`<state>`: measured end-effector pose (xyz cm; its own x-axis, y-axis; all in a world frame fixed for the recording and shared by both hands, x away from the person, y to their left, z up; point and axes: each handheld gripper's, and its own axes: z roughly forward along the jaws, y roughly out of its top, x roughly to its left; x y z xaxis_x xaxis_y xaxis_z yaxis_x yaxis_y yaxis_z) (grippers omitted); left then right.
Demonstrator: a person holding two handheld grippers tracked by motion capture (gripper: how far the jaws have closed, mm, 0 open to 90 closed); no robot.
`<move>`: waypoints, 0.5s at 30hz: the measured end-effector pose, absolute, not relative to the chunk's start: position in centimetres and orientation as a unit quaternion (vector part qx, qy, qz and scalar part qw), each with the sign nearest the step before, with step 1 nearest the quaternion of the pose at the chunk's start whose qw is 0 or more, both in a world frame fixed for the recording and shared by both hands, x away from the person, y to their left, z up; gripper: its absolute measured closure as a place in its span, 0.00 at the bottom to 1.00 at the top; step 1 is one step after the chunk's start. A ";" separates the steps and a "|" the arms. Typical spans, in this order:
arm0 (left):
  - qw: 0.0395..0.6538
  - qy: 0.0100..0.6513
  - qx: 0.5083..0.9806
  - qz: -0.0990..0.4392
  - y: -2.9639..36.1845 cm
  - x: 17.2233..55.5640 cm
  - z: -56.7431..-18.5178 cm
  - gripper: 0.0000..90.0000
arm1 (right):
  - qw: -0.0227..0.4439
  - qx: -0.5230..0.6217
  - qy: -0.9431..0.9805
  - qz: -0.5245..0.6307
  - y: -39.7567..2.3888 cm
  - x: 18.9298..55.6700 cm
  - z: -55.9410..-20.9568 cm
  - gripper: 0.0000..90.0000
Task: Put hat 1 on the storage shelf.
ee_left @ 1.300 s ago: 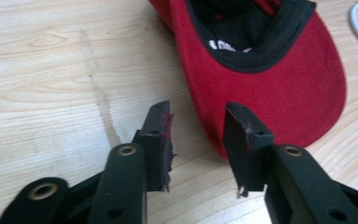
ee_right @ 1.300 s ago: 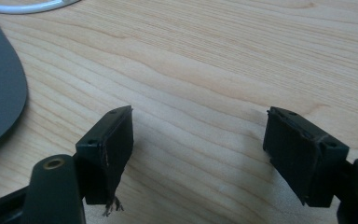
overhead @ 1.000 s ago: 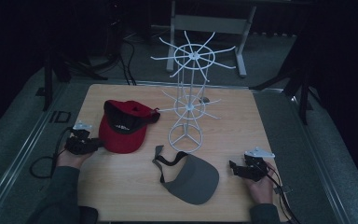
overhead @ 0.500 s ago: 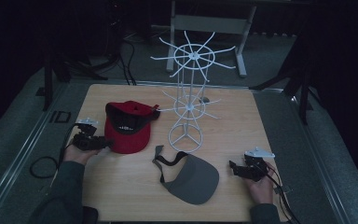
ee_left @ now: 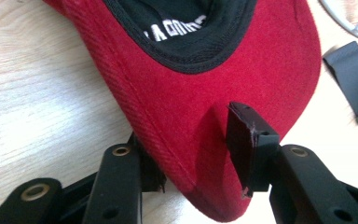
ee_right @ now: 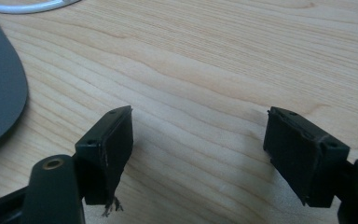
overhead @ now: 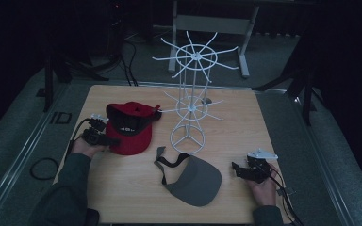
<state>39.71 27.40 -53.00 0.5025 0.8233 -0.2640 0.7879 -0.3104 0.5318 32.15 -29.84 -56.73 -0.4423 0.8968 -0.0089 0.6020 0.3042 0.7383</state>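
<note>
Spread apart, the jaws of my left gripper [ee_left: 196, 154] straddle the brim of the red cap [ee_left: 242, 70]; they have just been opening, then easing back a little, and the brim lies between them with one jaw under its edge and the other over its top. I cannot tell whether the pads press on the cloth, so I call it released around the brim rather than a firm hold. From the high view, my left gripper [overhead: 104, 137] sits at the near left edge of the cap [overhead: 132, 134], which lies open side up on the left half of the wooden table [overhead: 245, 122], just beside the white wire rack [overhead: 191, 108] that stands near the middle. My right gripper [ee_right: 200, 149] rests low over bare wood with its jaws wide and nothing between them; the rim of the grey visor [ee_right: 0, 79] shows off to one side, apart from it. In the high view, that gripper [overhead: 244, 170] is at the near right, close to the visor [overhead: 195, 181], whose strap curls toward the rack's ring foot.
</note>
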 end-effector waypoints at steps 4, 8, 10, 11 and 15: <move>0.311 0.496 0.810 0.002 27.5 39.7 -53.0 0.72 | 0.217 0.482 0.778 0.340 -29.8 32.1 -56.7 0.27; 0.324 0.487 0.811 0.001 27.6 39.0 -52.6 0.79 | 0.217 0.482 0.778 0.341 -29.8 32.1 -56.7 0.27; 0.331 0.487 0.808 0.006 27.6 38.7 -52.7 0.81 | 0.217 0.482 0.778 0.340 -29.8 32.1 -56.7 0.27; 0.331 0.487 0.808 0.006 27.6 38.7 -52.7 0.81 | 0.217 0.482 0.778 0.340 -29.8 32.1 -56.7 0.27; 0.348 0.481 0.804 0.021 27.5 38.1 -52.6 0.85 | 0.217 0.481 0.778 0.340 -29.8 32.1 -56.7 0.27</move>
